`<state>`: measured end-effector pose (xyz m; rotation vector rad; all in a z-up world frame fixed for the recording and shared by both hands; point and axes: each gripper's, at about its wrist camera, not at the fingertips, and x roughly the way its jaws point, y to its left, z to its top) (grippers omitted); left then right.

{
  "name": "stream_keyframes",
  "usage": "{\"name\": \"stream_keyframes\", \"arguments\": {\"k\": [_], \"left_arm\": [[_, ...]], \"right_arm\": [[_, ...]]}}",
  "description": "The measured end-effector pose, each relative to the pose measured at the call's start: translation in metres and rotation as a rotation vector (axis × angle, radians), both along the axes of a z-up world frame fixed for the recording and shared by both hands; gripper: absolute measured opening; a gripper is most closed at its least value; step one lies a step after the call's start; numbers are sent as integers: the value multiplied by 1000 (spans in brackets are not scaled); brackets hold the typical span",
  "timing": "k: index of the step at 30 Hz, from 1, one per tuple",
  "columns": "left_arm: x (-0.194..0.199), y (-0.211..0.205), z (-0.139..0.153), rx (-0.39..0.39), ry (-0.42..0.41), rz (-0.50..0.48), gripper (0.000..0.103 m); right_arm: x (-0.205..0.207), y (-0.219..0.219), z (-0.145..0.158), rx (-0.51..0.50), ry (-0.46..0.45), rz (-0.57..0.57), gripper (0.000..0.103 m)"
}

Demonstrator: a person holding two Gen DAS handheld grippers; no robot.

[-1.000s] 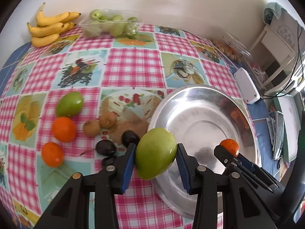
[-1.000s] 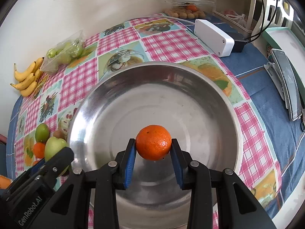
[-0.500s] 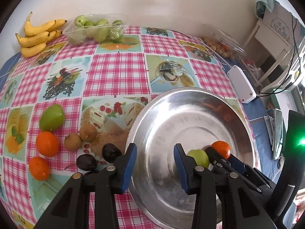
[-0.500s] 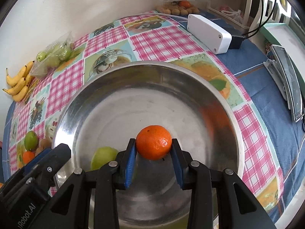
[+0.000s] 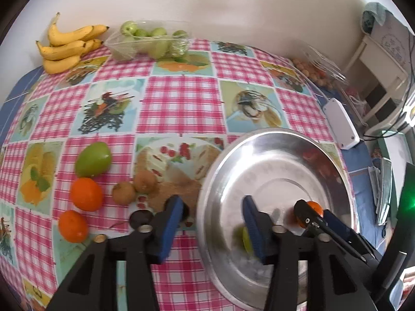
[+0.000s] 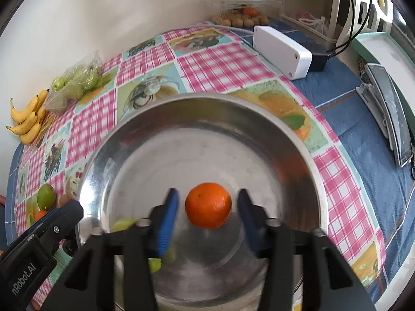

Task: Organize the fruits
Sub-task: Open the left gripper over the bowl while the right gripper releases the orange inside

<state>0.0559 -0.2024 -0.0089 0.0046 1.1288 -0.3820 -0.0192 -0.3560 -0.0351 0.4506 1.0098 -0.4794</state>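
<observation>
A steel bowl [image 5: 280, 142] [image 6: 207, 106] sits on the checked tablecloth. My right gripper [image 6: 208, 207] is open over the bowl, its blue pads apart from a small orange [image 6: 208, 205] [image 5: 312, 207] between them. A green mango [image 5: 245, 238] [image 6: 124, 224] lies in the bowl, partly hidden by my fingers. My left gripper [image 5: 211, 223] is open and empty over the bowl's left rim. On the cloth to the left lie another green mango [image 5: 93, 159], two oranges [image 5: 87, 194] [image 5: 72, 226], two kiwis [image 5: 135, 188] and dark plums, mostly hidden.
Bananas [image 5: 67, 46] and a clear box of green fruit [image 5: 150, 41] stand at the back by the wall. A white box [image 6: 281, 51] and a clear container of small brown fruit [image 6: 241, 18] lie right of the bowl.
My left gripper let the green mango fall into the bowl and drew back left. My right gripper has opened, and the orange now sits loose between its pads.
</observation>
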Motion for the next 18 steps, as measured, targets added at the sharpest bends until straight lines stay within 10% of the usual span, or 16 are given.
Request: {"name": "stream_keyframes", "arguments": {"k": [13, 18], "left_arm": [[11, 35, 1, 67, 1, 167, 103], [13, 47, 2, 72, -3, 219, 103]], "right_arm": [[5, 9, 13, -34, -41, 39, 90], [10, 17, 14, -2, -37, 70, 96]]}}
